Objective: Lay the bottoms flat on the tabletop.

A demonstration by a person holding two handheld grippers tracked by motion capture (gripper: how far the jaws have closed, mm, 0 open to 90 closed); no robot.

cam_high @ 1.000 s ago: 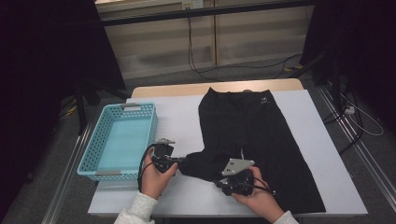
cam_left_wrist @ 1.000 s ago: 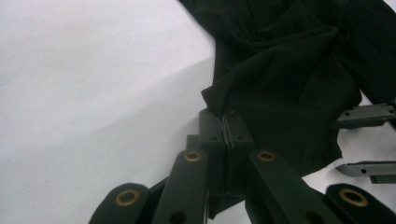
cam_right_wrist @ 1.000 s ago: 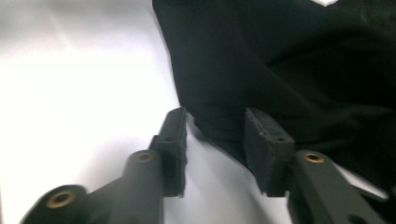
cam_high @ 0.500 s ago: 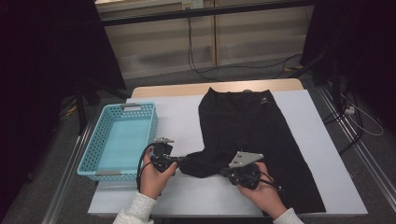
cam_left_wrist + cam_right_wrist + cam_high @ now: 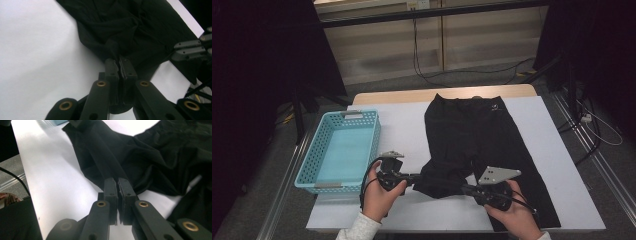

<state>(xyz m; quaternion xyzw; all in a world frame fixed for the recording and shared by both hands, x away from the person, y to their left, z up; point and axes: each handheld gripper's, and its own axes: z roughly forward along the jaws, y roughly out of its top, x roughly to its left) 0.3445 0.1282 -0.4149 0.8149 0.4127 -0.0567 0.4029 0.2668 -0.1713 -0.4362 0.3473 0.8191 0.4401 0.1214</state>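
- The white table (image 5: pixel 402 125) carries everything; its far edge shows a strip of bare wood.
- A pair of black shorts (image 5: pixel 492 135) lies spread on the right half of the table, waistband at the far side. The left leg's hem is bunched up and folded toward the near edge, between the two grippers.
- A light blue plastic basket (image 5: pixel 312 165) sits on the table's left side, just beside the left hand and apart from the shorts.
- The left gripper (image 5: pixel 416 177) has its jaws pressed together on the left corner of the bunched hem (image 5: pixel 117 50).
- The right gripper (image 5: pixel 467 188), with its grey three-cornered plate on top, has its jaws clamped on the hem's right corner (image 5: pixel 110 170).
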